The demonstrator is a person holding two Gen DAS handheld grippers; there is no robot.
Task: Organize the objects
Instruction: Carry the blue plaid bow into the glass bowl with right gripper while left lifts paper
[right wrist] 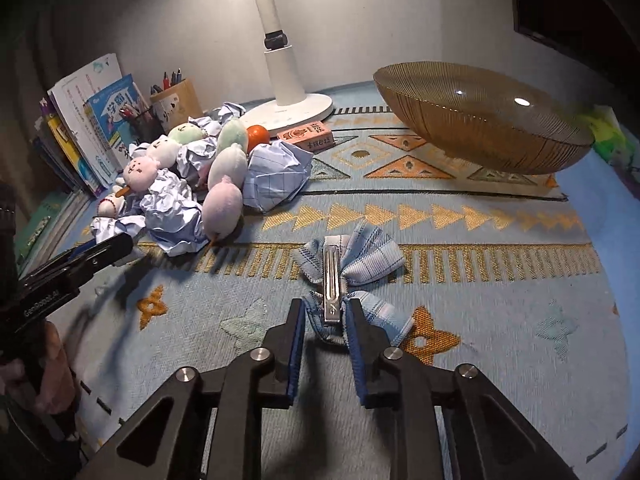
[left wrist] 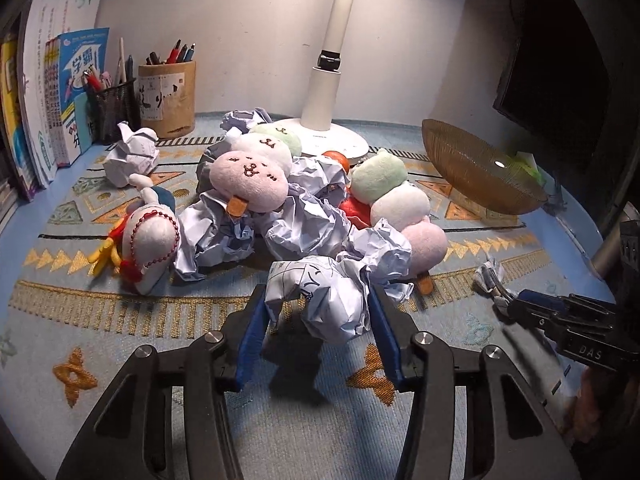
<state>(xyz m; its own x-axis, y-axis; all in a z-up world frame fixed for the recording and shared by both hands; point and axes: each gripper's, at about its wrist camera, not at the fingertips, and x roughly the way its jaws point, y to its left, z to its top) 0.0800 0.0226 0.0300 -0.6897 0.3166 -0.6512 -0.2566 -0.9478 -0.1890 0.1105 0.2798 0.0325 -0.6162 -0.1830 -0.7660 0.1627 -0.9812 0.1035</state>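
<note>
The left gripper (left wrist: 320, 312) straddles a crumpled white paper ball (left wrist: 320, 300), apparently pinching it. The right gripper (right wrist: 325, 320), nearly closed, brackets the blue plaid bow hair-clip (right wrist: 348, 268), whose metal bar points straight ahead.

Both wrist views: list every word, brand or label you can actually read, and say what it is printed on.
"DAS": on the right gripper body, left wrist view.
"GenRobot.AI": on the left gripper body, right wrist view.
"学霸": on the blue book cover.
Too small or blurred to read: white booklet, bamboo pen holder label, lamp base mark, orange box, hair clip engraving.
</note>
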